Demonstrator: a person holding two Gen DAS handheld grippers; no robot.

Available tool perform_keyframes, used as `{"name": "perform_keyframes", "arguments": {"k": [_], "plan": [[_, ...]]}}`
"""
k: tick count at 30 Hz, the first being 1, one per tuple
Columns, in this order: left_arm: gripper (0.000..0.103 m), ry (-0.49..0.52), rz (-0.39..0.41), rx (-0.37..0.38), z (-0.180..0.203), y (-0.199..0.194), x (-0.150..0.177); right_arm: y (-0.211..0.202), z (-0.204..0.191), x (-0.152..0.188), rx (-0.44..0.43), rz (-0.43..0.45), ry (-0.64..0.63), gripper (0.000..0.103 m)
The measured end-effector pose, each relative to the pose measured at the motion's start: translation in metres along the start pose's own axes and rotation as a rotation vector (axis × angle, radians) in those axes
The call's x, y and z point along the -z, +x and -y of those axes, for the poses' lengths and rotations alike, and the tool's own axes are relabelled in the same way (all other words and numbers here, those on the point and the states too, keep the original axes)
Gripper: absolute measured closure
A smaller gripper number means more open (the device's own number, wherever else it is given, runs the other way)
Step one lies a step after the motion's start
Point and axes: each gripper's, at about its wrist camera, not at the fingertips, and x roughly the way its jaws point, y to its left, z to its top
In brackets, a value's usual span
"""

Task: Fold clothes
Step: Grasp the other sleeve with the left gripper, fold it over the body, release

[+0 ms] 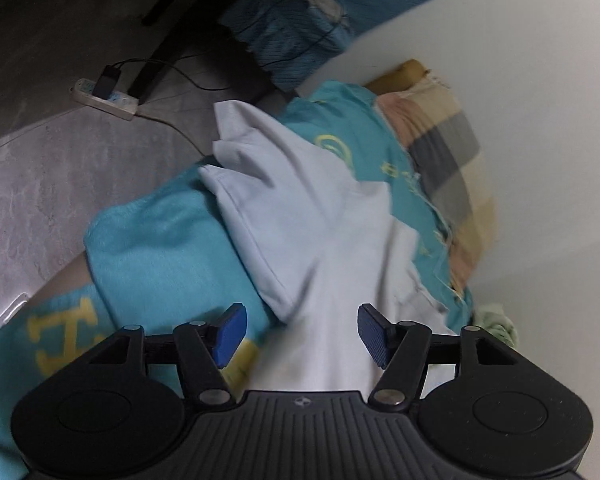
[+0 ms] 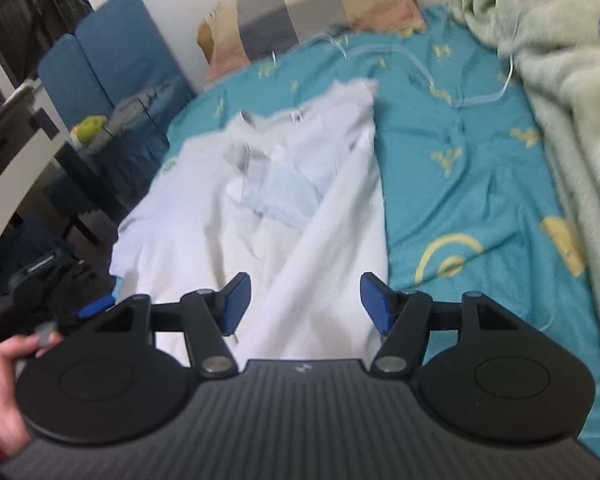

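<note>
A pale white-blue shirt (image 2: 284,200) lies crumpled on a teal bedsheet (image 2: 468,184), collar toward the pillow, one side folded over the middle. It also shows in the left wrist view (image 1: 312,216), hanging partly over the bed's left edge. My left gripper (image 1: 300,332) is open and empty just above the shirt's near part. My right gripper (image 2: 304,300) is open and empty over the shirt's lower hem. Both views are blurred by motion.
A checked pillow (image 2: 312,4) lies at the head of the bed. A pale green blanket (image 2: 560,60) is heaped on the right. A blue chair (image 2: 112,56) and a dark table stand left of the bed. A power strip (image 1: 104,98) lies on the grey floor.
</note>
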Motion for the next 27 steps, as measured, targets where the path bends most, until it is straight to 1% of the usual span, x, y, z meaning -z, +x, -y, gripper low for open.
{"name": "perform_keyframes", "arguments": {"k": [1,2,3,6,9,10,11,12,13,14,17,19,21,24,26,27], "plan": [[0.039,-0.013,-0.001,-0.002,-0.003,0.009,-0.003,0.004,0.001,0.0,-0.004,-0.005,0.011,0.04],[0.039,-0.02,0.018,0.017,-0.006,0.016,-0.007,0.008,0.002,0.0,-0.007,-0.01,0.021,0.04],[0.039,-0.026,0.041,0.039,-0.007,0.022,-0.011,0.011,0.003,0.0,0.002,-0.011,0.023,0.04],[0.04,-0.048,0.076,0.057,-0.009,0.041,-0.027,0.024,0.002,0.001,0.026,-0.019,0.027,0.04],[0.049,-0.063,0.104,0.048,-0.011,0.057,-0.044,0.037,0.002,0.004,0.017,-0.051,0.047,0.04],[0.056,-0.06,0.107,0.042,-0.011,0.062,-0.049,0.041,0.002,0.005,0.018,-0.058,0.049,0.04],[0.07,-0.046,0.106,0.031,-0.01,0.067,-0.054,0.044,0.003,0.005,0.02,-0.065,0.052,0.04],[0.08,-0.024,0.099,0.015,-0.007,0.071,-0.058,0.046,0.004,0.006,0.022,-0.067,0.059,0.04],[0.095,0.003,0.085,0.0,-0.005,0.075,-0.062,0.048,0.005,0.006,0.024,-0.07,0.069,0.04],[0.096,0.03,0.079,-0.013,-0.002,0.078,-0.065,0.05,0.006,0.005,0.024,-0.074,0.081,0.04],[0.098,0.147,0.109,-0.032,0.025,0.071,-0.068,0.051,0.009,0.004,0.019,-0.072,0.116,0.04],[0.098,0.266,0.123,-0.034,0.057,0.064,-0.067,0.047,0.008,0.003,0.015,-0.061,0.124,0.04],[0.098,0.414,0.141,-0.026,0.098,0.056,-0.059,0.042,0.008,0.003,0.012,-0.047,0.127,0.04],[0.098,0.634,0.154,0.004,0.164,0.05,-0.033,0.034,0.009,0.002,0.005,-0.029,0.137,0.04],[0.098,0.765,0.145,0.029,0.202,0.054,-0.004,0.03,0.013,0.001,0.001,-0.019,0.152,0.04],[0.098,0.814,0.131,0.04,0.216,0.059,0.012,0.028,0.014,0.001,0.0,-0.015,0.161,0.04]]}}
